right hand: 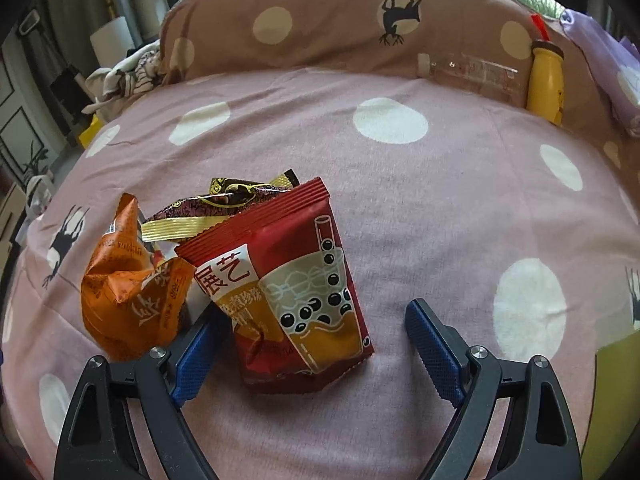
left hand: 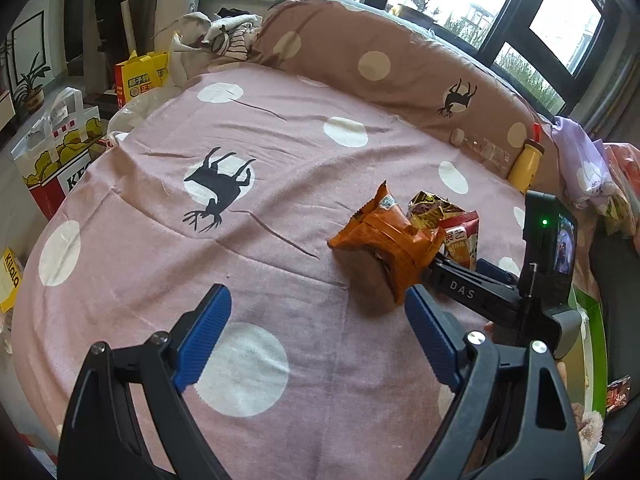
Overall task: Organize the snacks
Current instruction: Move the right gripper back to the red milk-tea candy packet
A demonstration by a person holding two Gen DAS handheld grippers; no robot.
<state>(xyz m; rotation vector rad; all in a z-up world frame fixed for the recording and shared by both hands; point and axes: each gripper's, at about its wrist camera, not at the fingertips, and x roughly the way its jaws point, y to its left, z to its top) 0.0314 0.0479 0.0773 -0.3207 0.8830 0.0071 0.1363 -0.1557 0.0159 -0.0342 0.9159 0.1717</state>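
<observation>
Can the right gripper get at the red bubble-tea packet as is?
Probably yes. The right gripper is open with the red bubble-tea packet lying between its fingers, nothing on top of it. One snag: the orange packet leans against the left finger and could get caught when closing.

The pink bed (left hand: pixel 280 152) lies open to the left and far side. Three packets crowd together at the right: orange packet (right hand: pixel 128 292), gold packet (right hand: pixel 212 208), red packet (right hand: pixel 296 280). A yellow bottle (right hand: pixel 546 76) stands against the brown cushion (right hand: pixel 340 16) at the far right.
</observation>
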